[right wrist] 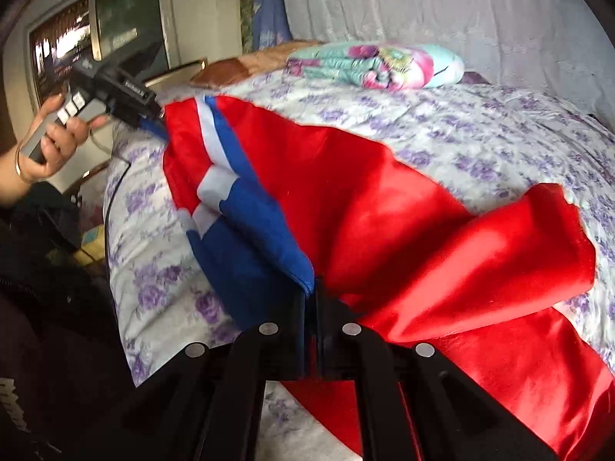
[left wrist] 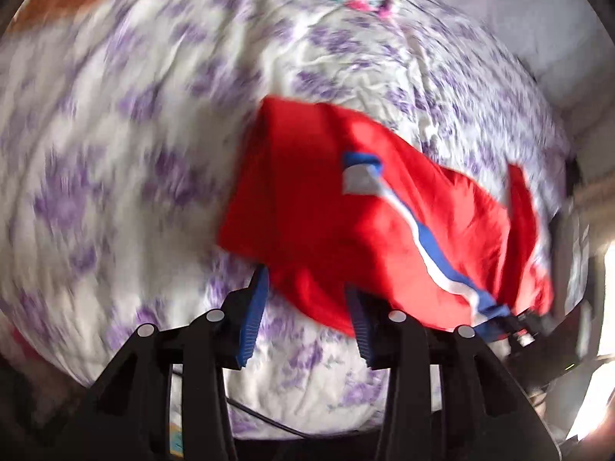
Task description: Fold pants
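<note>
The bright red pants with a blue and white side stripe [right wrist: 346, 192] lie spread on the bed sheet with purple flowers [right wrist: 480, 130]. At the far end of the bed sits a folded blanket in teal and pink [right wrist: 376, 63], well away from the pants. A dark window [right wrist: 96, 34] is on the wall behind.

The left gripper [left wrist: 303, 299] has its jaws wide apart at the pants' edge, with nothing pinched between them. The right gripper [right wrist: 312, 292] has its jaws squeezed together on the blue stripe. Small white writing on the left gripper is too blurry to read.
</note>
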A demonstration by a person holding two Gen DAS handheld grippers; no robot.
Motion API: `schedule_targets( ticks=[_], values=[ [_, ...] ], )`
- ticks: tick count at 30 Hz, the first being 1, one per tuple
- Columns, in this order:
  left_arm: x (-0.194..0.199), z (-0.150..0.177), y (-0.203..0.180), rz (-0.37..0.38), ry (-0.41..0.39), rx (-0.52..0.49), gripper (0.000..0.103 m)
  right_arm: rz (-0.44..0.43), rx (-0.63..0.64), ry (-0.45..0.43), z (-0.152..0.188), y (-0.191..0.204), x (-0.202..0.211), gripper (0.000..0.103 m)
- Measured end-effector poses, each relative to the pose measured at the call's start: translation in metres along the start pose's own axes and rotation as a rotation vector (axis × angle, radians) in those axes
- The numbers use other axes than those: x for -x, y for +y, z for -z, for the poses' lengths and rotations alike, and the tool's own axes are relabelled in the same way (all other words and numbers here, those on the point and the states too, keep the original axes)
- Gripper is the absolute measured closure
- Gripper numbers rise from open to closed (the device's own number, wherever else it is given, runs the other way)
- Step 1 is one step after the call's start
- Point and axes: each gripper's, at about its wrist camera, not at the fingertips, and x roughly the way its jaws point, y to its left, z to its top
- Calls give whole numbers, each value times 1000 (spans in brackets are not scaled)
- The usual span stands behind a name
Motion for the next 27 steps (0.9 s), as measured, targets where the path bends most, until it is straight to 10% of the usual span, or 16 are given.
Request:
schedule_targets(
  ticks=[6,27],
  values=[
    [10,3,25,116,5,201,57,-34,-43,-2,2,-11,-3,98],
    [24,6,9,295,-94,409,48,-95,-128,-43,10,-21,2,97]
  ],
)
